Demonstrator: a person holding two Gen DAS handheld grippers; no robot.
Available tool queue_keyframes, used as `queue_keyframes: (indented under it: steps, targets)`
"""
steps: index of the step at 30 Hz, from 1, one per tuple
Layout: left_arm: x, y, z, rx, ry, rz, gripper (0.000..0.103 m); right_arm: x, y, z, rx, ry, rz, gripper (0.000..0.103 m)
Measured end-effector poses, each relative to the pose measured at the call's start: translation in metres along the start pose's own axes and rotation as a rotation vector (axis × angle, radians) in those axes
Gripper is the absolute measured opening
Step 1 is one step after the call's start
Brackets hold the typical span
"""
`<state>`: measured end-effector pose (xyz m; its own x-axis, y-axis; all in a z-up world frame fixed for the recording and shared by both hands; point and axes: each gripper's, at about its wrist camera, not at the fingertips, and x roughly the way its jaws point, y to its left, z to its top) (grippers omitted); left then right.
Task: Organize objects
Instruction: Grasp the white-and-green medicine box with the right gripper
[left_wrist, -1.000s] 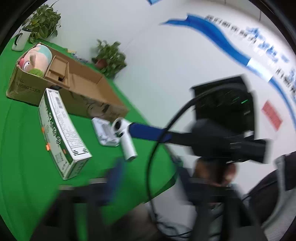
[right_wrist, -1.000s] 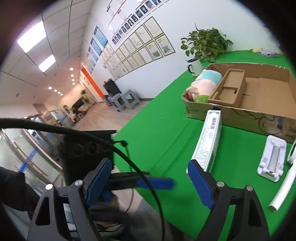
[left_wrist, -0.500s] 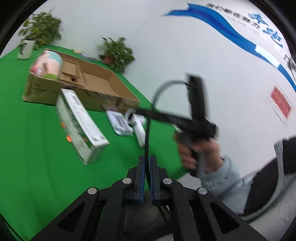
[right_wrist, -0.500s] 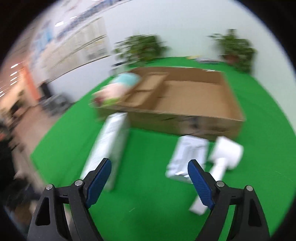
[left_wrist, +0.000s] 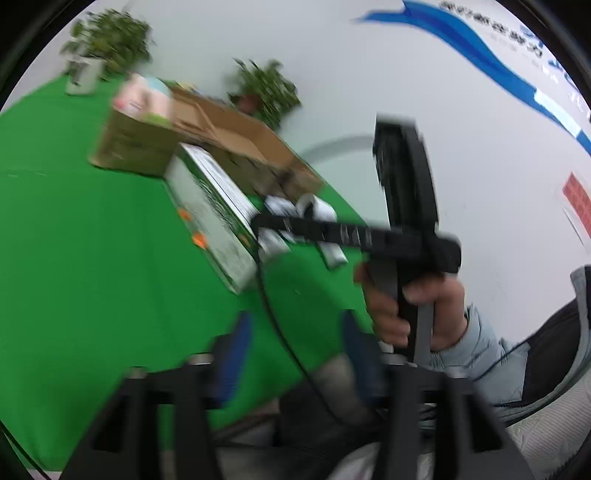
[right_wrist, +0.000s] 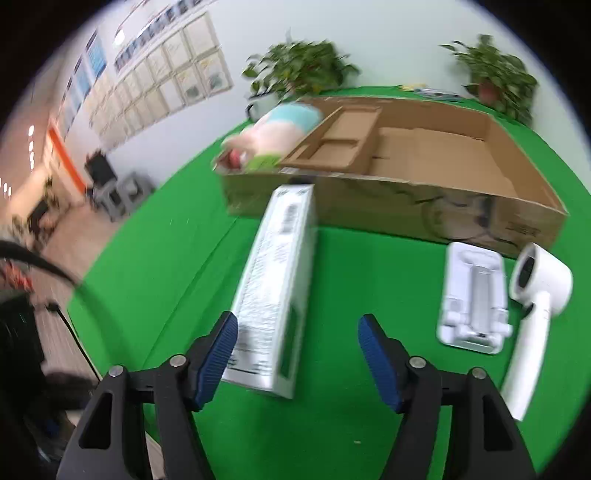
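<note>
Meanwhile, both the right gripper (right_wrist: 297, 354) and left gripper (left_wrist: 291, 354) are held agape near the table's (right_wrist: 177, 229) front edge, a long white box (right_wrist: 277, 291) lying before the cardboard box (right_wrist: 406, 206).

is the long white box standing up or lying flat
Lying flat. The long white box rests lengthwise on the green table, its far end against the cardboard box.

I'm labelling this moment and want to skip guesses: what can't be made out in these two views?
- Left wrist: the left gripper is smeared by motion blur, its jaws only roughly apart.
- Left wrist: the white stand and hair dryer are crossed by the right gripper's bar.
- Right wrist: print on the long white box is blurred.
- Right wrist: the plush toy is half hidden by the cardboard box.
</note>
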<state>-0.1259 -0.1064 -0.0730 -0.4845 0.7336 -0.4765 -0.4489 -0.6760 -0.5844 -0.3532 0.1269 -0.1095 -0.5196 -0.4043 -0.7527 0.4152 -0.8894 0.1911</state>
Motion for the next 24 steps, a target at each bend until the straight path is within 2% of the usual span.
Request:
queue_keyframes:
  steps: [1,2,6,9,11,14,16,17,20,21,23,24]
  targets:
    - [-0.016,0.007,0.000,-0.024,-0.031,0.020,0.079,0.003,0.004,0.000,-0.008,0.007,0.013,0.076]
    - [-0.030,0.016,0.004,-0.053,-0.065,0.036,0.083,0.005,0.007,0.000,-0.009,0.012,0.018,0.076]
    - [-0.075,0.051,0.030,-0.180,-0.207,0.092,0.086,0.001,0.017,-0.002,-0.055,-0.019,-0.037,0.076]
    - [-0.068,0.068,0.061,-0.247,-0.240,0.128,0.086,-0.001,0.017,-0.006,-0.039,0.005,-0.038,0.071]
    - [-0.053,0.078,0.074,-0.262,-0.212,0.152,0.086,-0.001,0.020,-0.012,-0.021,0.044,-0.026,0.070]
    - [-0.016,0.081,0.092,-0.255,-0.136,0.165,0.086,0.002,0.025,-0.013,-0.047,0.028,-0.049,0.067]
    - [0.014,0.076,0.102,-0.242,-0.080,0.144,0.086,0.005,0.024,-0.013,-0.046,0.038,-0.072,0.039]
    - [0.029,0.074,0.105,-0.235,-0.054,0.135,0.086,0.007,0.019,-0.013,-0.025,0.052,-0.066,0.035]
    - [0.065,0.076,0.113,-0.247,0.027,0.138,0.086,0.002,0.003,-0.016,0.060,0.050,-0.019,0.035]
    - [0.077,0.078,0.115,-0.268,0.055,0.134,0.086,-0.003,-0.004,-0.019,0.103,0.049,0.016,0.035]
    - [0.096,0.082,0.115,-0.297,0.096,0.131,0.086,-0.013,-0.024,-0.029,0.227,0.048,0.143,0.035]
    - [0.104,0.080,0.115,-0.305,0.111,0.134,0.086,-0.018,-0.031,-0.034,0.268,0.043,0.173,0.036]
